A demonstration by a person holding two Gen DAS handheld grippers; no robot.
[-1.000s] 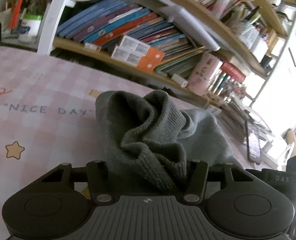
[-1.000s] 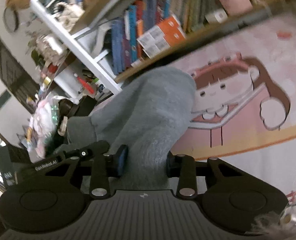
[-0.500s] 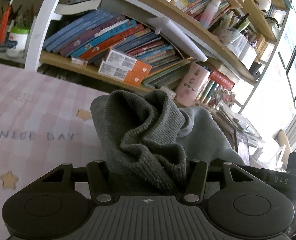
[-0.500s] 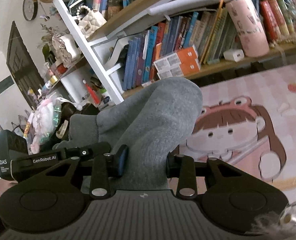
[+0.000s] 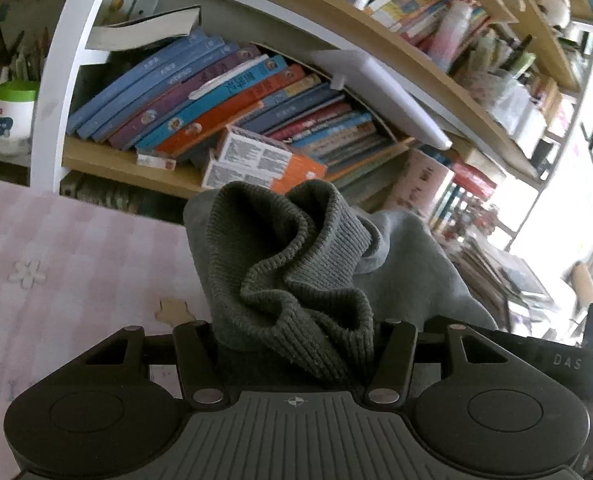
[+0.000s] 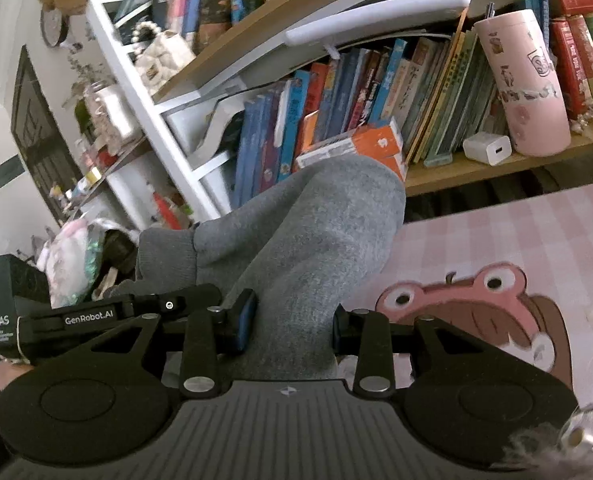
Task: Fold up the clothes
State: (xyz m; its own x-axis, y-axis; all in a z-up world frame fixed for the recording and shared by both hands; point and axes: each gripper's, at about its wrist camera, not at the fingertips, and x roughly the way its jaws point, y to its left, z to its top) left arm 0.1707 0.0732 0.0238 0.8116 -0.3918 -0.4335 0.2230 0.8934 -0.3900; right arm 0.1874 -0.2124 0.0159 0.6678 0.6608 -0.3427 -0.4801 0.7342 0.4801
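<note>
A grey garment is held up between both grippers, off the pink printed mat (image 5: 76, 272). In the left wrist view its ribbed knit cuff (image 5: 296, 280) bunches between the fingers, and my left gripper (image 5: 294, 340) is shut on it. In the right wrist view a smooth grey fleece part of the garment (image 6: 304, 248) rises from my right gripper (image 6: 290, 330), which is shut on it. The fingertips of both grippers are buried in cloth. The left gripper's body (image 6: 96, 316) shows at the left of the right wrist view, with a ribbed cuff (image 6: 164, 256) hanging above it.
A bookshelf (image 5: 128, 164) packed with leaning books (image 5: 200, 96) stands just behind the mat. A pink tumbler (image 6: 520, 84) and a white charger (image 6: 486, 148) sit on its lower board. The mat (image 6: 496, 248) carries a cartoon frog-hat print. Cluttered shelves fill the left of the right wrist view.
Both grippers have lifted and tilted upward with the garment: the mat has dropped low in both views and the bookshelf now fills them. The right view has rolled level.
</note>
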